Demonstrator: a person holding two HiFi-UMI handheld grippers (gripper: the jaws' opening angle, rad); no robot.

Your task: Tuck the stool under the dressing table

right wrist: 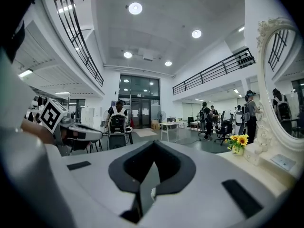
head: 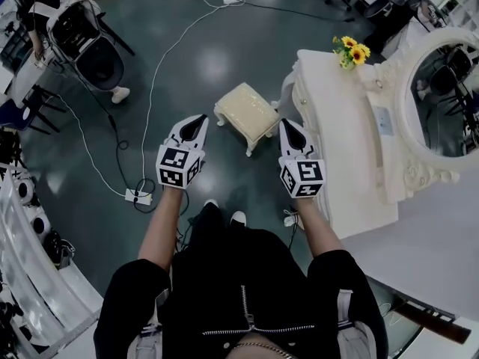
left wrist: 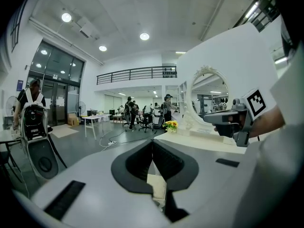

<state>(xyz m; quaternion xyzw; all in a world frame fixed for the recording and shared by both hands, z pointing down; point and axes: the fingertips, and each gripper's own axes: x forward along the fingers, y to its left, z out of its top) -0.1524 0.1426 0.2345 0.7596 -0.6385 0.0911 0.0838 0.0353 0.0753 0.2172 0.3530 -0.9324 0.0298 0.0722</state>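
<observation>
A cream-cushioned stool (head: 247, 113) with white legs stands on the dark floor just left of the white dressing table (head: 329, 111). The table carries an oval mirror (head: 441, 99) and a small bunch of sunflowers (head: 352, 51). My left gripper (head: 200, 120) hovers near the stool's left corner and my right gripper (head: 287, 124) near its right corner, both held above it with jaws shut and nothing in them. In the left gripper view the shut jaws (left wrist: 152, 143) show a cream strip of the stool (left wrist: 156, 186) below them. The right gripper view shows shut tips (right wrist: 153, 145) and the sunflowers (right wrist: 237, 141).
White cables and a power strip (head: 138, 195) lie on the floor to the left. A black chair-like rig (head: 86, 40) stands at the far left. A white curved shelf (head: 30, 275) runs along the lower left. People and office chairs (left wrist: 137, 115) are far off.
</observation>
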